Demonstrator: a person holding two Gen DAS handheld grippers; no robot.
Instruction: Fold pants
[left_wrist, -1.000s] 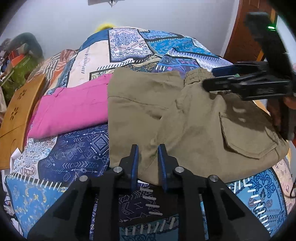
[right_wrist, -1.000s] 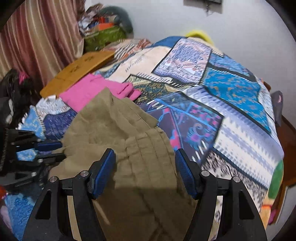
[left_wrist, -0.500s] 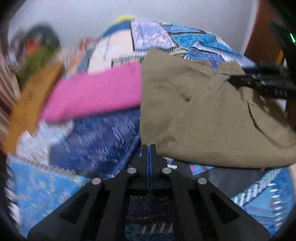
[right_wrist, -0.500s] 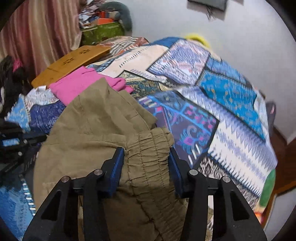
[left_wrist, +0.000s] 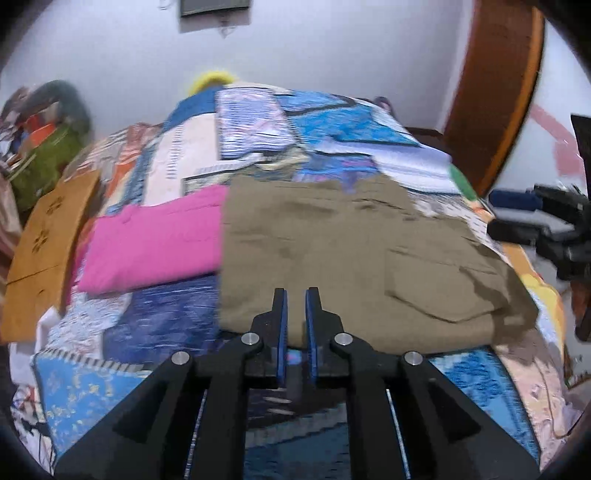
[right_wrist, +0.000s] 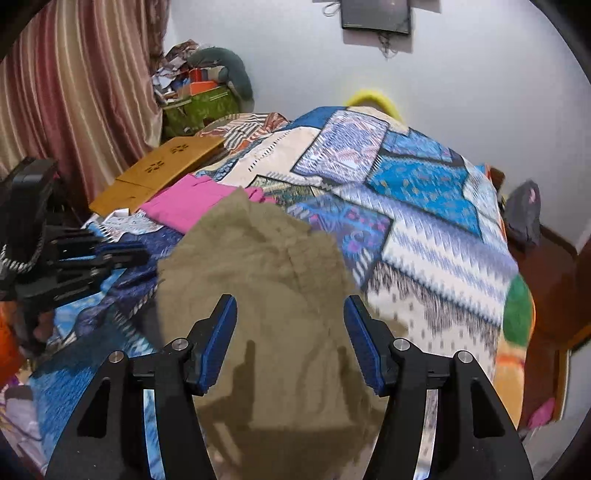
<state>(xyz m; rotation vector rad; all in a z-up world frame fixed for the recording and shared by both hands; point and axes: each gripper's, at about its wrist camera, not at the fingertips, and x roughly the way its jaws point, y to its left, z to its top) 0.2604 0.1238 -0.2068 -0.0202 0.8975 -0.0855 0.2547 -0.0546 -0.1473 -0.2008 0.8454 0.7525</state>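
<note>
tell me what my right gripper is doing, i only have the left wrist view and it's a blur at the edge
Observer: The right gripper is open wide above the khaki pants, holding nothing.
Operator: is the waistband end still bunched up
Observer: I can't pick out the waistband there; the pants lie flat on the patchwork bedspread between the open fingers.
Operator: anything over on the right side of the bed i should avoid
Observer: A dark grey bag-like item sits at the bed's far right edge, well apart from the pants.
</note>
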